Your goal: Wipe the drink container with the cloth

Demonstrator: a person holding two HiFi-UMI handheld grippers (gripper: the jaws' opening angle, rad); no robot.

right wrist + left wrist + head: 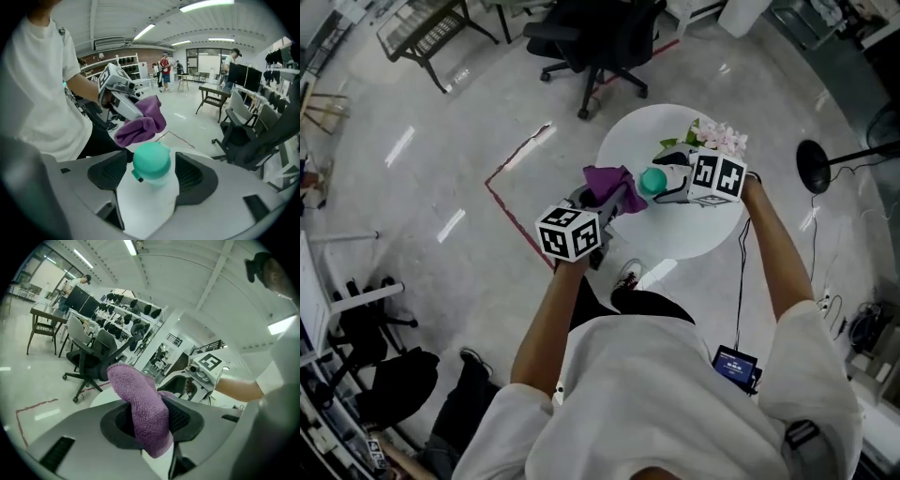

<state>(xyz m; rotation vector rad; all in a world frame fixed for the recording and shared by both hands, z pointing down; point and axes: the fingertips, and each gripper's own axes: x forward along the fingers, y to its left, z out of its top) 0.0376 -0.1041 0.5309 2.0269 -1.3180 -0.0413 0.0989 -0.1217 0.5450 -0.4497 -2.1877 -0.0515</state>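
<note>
Drink container (149, 174): white body, teal cap, pinched between the 2 jaws of the right tongs (152, 178), 1 pad against each side just below the cap. It is held in the air over the round white table (684, 234), cap pointing toward the left tongs (150, 420).

Cloth (140, 401): purple terry, clamped in the left tongs, jaws pressed onto it. 1 fold sticks up past the jaw tips, a shorter end hangs below them. In the head view the cloth sits just beside the teal cap, on its left. The right gripper view puts it just beyond the cap. Whether they touch can't be made out.

Both tongs face each other above the table's left part. Each carries a cube with square markers: left cube (570, 232) nearer the person, right cube (717, 175) over the table.

Pink flowers (722, 138) stand on the table's far edge, behind the right tongs.

Floor: red tape line (511, 169) left of the table, black office chair (595, 37) beyond it. The person wears a white T-shirt, both forearms stretched out to the tongs.
</note>
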